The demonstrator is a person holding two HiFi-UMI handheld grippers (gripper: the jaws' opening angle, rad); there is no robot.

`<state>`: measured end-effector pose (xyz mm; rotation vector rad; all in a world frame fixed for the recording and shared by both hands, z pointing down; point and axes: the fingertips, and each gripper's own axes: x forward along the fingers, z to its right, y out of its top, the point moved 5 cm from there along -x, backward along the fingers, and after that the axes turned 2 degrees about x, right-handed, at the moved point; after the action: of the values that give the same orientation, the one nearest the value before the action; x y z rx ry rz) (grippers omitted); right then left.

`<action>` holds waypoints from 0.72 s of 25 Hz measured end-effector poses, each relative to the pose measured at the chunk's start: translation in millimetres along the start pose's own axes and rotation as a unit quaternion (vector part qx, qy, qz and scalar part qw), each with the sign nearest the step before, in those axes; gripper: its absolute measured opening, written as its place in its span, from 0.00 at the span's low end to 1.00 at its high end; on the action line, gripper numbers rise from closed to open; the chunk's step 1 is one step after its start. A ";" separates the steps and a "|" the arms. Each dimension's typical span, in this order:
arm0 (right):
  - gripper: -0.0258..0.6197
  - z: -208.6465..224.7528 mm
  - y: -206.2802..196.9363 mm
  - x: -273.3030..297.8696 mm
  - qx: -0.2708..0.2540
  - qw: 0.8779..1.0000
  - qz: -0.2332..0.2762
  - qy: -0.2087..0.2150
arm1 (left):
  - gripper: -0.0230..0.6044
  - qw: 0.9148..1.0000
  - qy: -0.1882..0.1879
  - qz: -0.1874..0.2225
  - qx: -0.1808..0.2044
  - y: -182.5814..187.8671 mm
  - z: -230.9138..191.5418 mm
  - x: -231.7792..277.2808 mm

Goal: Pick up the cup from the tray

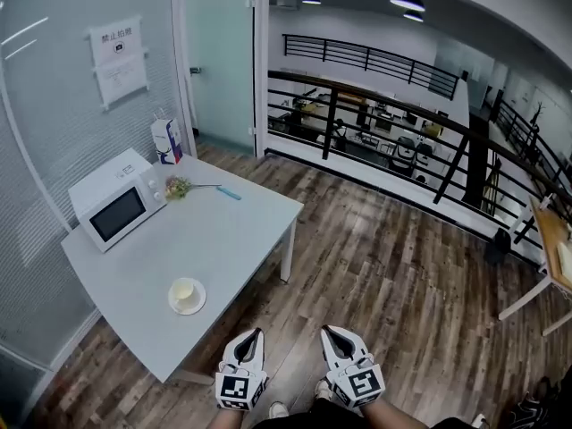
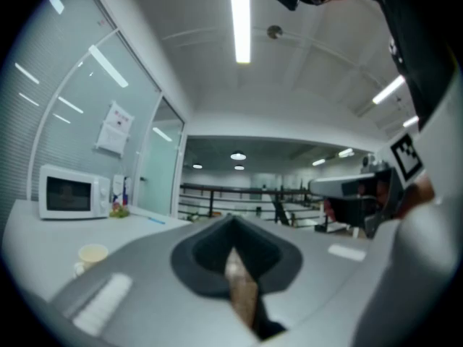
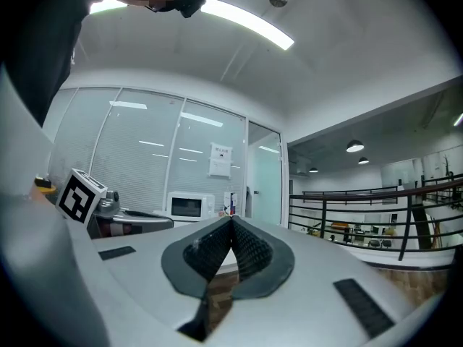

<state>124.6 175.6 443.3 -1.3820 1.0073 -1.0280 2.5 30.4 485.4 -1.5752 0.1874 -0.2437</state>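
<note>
Wooden floor [image 1: 384,266]: plank boards, bounded on the far side by a black railing [image 1: 375,88].
Table [image 1: 214,231]: pale grey, set against the glass wall.
Microwave [image 1: 116,208]: white, at the table's far left, door facing across the tabletop.
Left gripper [image 1: 256,333]: held level off the table's near corner, jaws closed tip to tip, nothing between them.
Right gripper [image 1: 328,332]: beside the left one, over the floor, jaws likewise closed and empty.
Carton [image 1: 166,140]: upright, beyond the microwave.
Tray [image 1: 198,305]: small, round, white, near the table's front edge.
Cup [image 1: 183,291]: cream, upright on the tray, well apart from both grippers.
Blue pen [image 1: 229,193]: lying just beside a small flower sprig [image 1: 178,187].
</note>
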 end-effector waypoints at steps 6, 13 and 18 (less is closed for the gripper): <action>0.04 10.4 -1.3 62.1 -0.005 0.999 0.009 0.054 | 0.03 0.999 0.038 -0.006 0.003 -6.7 -32.4 23.6; 0.05 33.5 1.7 149.0 0.006 0.990 0.018 0.141 | 0.03 0.994 0.113 -0.011 0.008 1.9 -72.0 70.2; 0.04 48.4 -0.8 196.0 0.008 0.980 0.014 0.199 | 0.03 0.986 0.164 -0.019 0.005 2.7 -94.2 95.4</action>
<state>223.3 -0.3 450.9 -1.1679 1.3016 -1.3203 68.9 -86.1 487.2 -1.5222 0.4113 -0.5345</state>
